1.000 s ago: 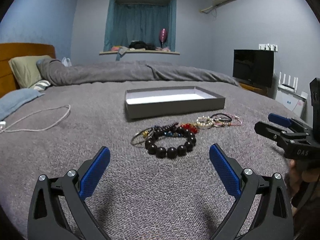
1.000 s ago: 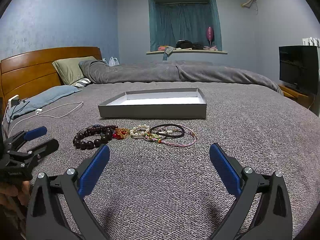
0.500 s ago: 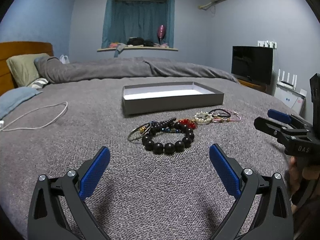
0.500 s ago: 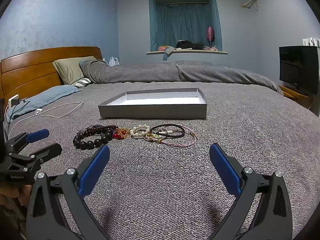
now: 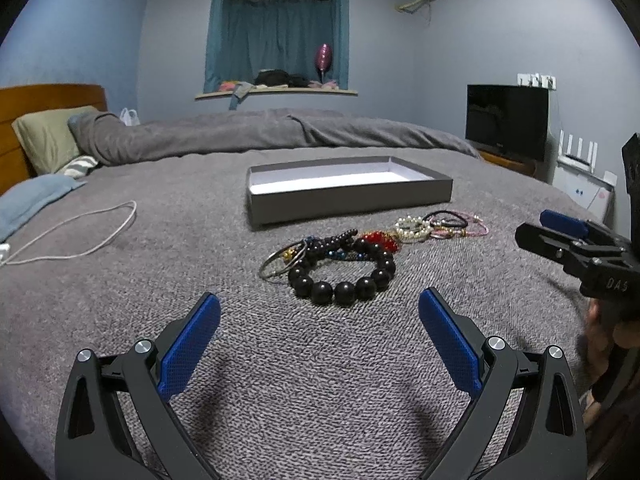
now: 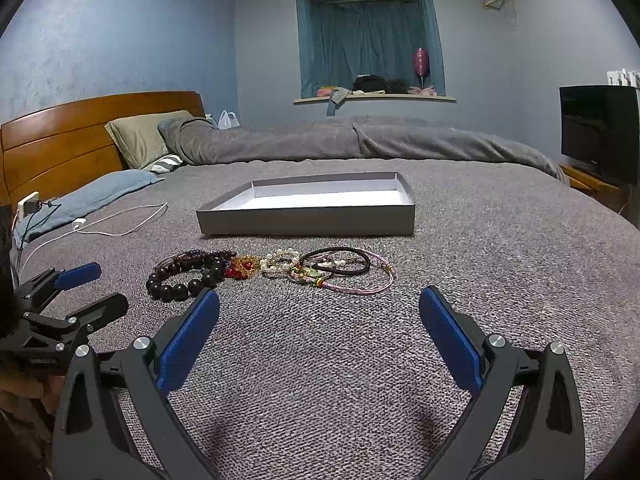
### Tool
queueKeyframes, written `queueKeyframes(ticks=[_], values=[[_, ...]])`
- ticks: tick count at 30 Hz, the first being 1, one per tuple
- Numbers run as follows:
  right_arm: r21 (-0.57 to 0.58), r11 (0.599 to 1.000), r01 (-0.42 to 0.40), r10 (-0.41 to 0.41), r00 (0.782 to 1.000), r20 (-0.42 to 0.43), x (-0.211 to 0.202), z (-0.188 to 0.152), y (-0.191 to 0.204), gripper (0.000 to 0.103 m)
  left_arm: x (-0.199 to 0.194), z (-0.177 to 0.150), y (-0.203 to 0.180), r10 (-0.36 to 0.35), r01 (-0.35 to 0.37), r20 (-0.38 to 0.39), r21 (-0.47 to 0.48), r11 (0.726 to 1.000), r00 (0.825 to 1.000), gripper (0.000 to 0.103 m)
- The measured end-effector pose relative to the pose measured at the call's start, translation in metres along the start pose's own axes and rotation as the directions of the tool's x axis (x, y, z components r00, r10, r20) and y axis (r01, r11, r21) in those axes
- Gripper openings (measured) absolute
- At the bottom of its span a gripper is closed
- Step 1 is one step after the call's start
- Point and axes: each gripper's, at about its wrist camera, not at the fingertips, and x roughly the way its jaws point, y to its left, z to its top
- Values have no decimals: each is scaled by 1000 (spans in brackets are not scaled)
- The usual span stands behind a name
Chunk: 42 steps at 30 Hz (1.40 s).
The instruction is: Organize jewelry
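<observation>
- Grey knitted bedspread [image 5: 168, 280] covers the bed in a blue-walled bedroom, with a teal curtain [image 5: 276, 40] over the window and a dark TV [image 5: 506, 120] off to the right.
- On the spread sits a shallow grey box [image 5: 348, 200] with a white inside, lying open.
- Just in front of the box, the jewelry lies in a loose row: a black bead bracelet [image 5: 344, 278], thin metal bangles [image 5: 280, 264] touching its left side, a red bead piece [image 5: 380, 239], a pearl bracelet [image 5: 412, 227], then black hair ties [image 5: 446, 218] and pink cords [image 5: 472, 226].
- My left gripper [image 5: 319, 326] hovers short of the black beads, its blue pads spread wide, holding nothing.
- My right gripper [image 6: 319, 324] hangs near the cords, fingers just as wide and empty.
- A white charging cable [image 5: 80, 236] loops on the spread at the left.
</observation>
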Motion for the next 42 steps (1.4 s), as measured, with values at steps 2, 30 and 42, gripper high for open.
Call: queueKeyframes(ticks=[2,30,42], values=[[3,1000,-9,9,1000,-10,1,1,0,98,1,0,1,-5,5,-5,1,1000,1000,98],[10,1000,-5,6,995,-97,24,19,-12,91,69,43,47,-179,166,-226,-75,983,958,56],[29,999,-14,19,989,-147,39,25,-15,90,83,40,54,-230,208,-267,-106,972,936,14]])
